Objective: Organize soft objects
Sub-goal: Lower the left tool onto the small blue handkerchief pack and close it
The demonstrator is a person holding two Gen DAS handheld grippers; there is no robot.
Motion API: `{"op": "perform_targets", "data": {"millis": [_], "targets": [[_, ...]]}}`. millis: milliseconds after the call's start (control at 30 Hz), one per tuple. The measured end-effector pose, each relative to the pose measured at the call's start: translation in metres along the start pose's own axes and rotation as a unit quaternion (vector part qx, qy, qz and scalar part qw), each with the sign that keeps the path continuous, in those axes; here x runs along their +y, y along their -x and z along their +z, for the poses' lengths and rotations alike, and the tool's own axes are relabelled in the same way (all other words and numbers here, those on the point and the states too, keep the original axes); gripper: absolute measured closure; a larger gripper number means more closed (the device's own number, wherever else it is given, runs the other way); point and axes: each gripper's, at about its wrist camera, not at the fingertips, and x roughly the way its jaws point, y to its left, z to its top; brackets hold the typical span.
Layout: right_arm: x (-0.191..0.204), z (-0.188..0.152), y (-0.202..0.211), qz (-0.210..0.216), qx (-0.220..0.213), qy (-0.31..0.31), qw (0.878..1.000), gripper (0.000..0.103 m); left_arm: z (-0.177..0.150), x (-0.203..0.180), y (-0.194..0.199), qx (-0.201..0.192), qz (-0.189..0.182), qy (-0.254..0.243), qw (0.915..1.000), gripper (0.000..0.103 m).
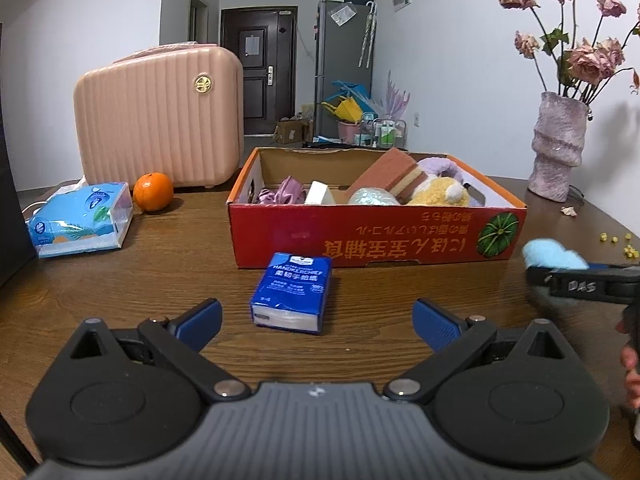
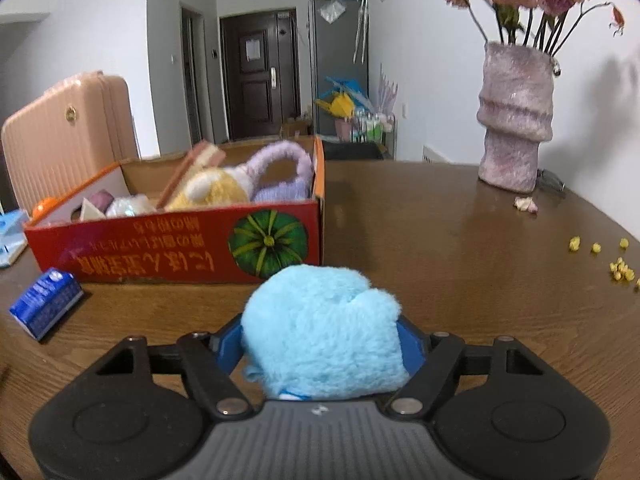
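A fluffy light-blue plush toy sits between the blue pads of my right gripper, which is shut on it just in front of the red cardboard box. In the left wrist view that gripper and the plush show at the right edge. The box holds a yellow plush, a purple fuzzy bag, a brown sponge block and other soft items. My left gripper is open, low over the table, with a blue handkerchief pack lying just ahead between its fingers.
A pink suitcase, an orange and a blue tissue pack stand at the left. A pink vase of dried roses stands at the back right, with a fallen petal and yellow bits nearby.
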Motion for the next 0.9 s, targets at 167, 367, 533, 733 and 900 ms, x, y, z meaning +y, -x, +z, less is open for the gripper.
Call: {"op": "perform_targets", "data": {"millis": [167,367,533,733,900], "targets": [[-0.002,0.004,0.019,0.005,-0.045,-0.01,0.999,0.029,0.003,0.009,-0.01,0.013,0.008,0.011,0.9998,0.0],[-0.001,0.005,0.031,0.011,-0.068,-0.01,0.998,0.029,0.007,0.018,-0.025,0.029,0.022,0.017,0.9992,0.0],[0.0,0.004,0.031,0.011,-0.071,-0.009,0.997,0.029,0.012,0.022,-0.04,0.039,0.034,0.015,0.9986,0.0],[0.001,0.002,0.031,0.008,-0.07,-0.007,0.998,0.029,0.016,0.02,-0.064,0.055,0.044,0.003,0.9975,0.0],[0.002,0.002,0.029,0.005,-0.068,-0.007,0.998,0.029,0.019,0.019,-0.077,0.066,0.043,0.0,0.9969,0.0]]}}
